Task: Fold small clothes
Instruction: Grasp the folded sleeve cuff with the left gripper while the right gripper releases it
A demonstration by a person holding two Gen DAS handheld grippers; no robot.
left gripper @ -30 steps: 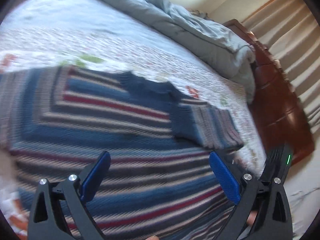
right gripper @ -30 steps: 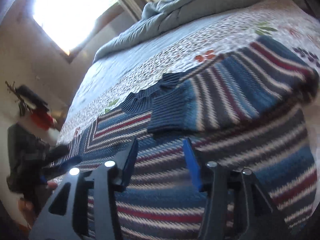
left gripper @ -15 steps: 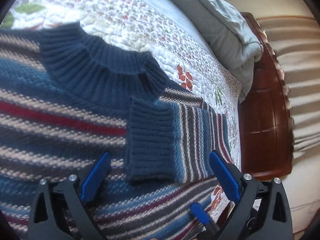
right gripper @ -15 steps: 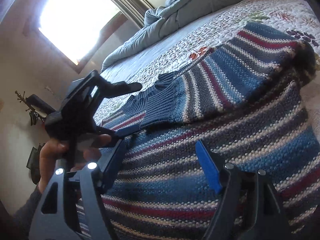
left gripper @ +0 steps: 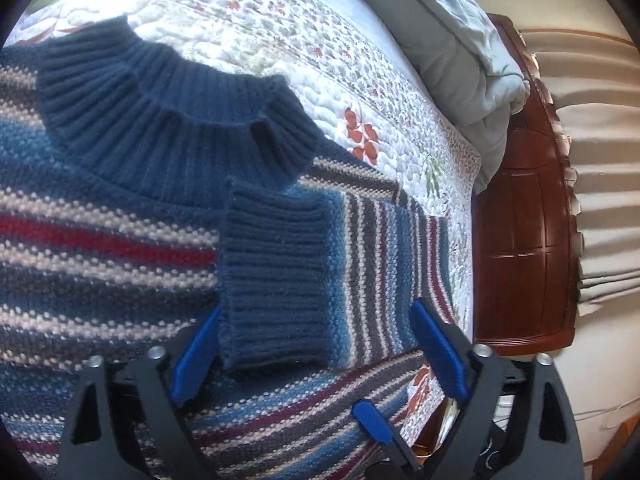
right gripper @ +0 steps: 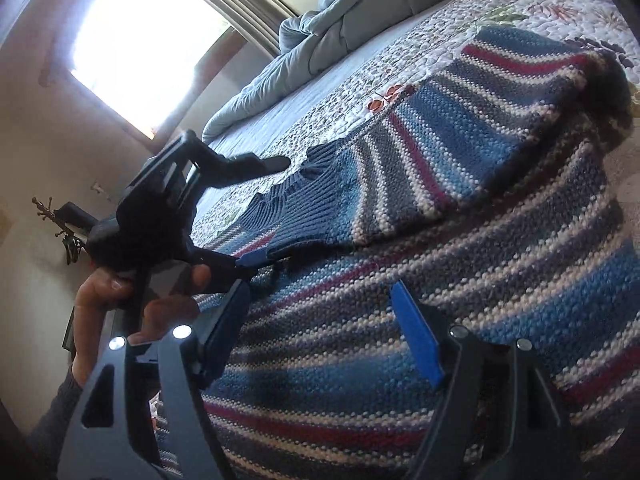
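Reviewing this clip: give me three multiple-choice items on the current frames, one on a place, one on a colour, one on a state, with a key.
1. Where does the folded sleeve's cuff lie?
A. Hanging off the bed
B. On the sweater's chest, just below the collar
C. Under the grey duvet

2. What colour are the collar and cuff?
A. Dark blue
B. Red
C. White

3. How does the left hand-held gripper stand?
A. Shut on the collar
B. Shut, clear of all cloth
C. Open, its fingers either side of the cuff

Key: B, the cuff rests on the striped front under the neckline; A, both ribbed bands are navy; C, the blue pads stand apart flanking the cuff, having just been closing a little.
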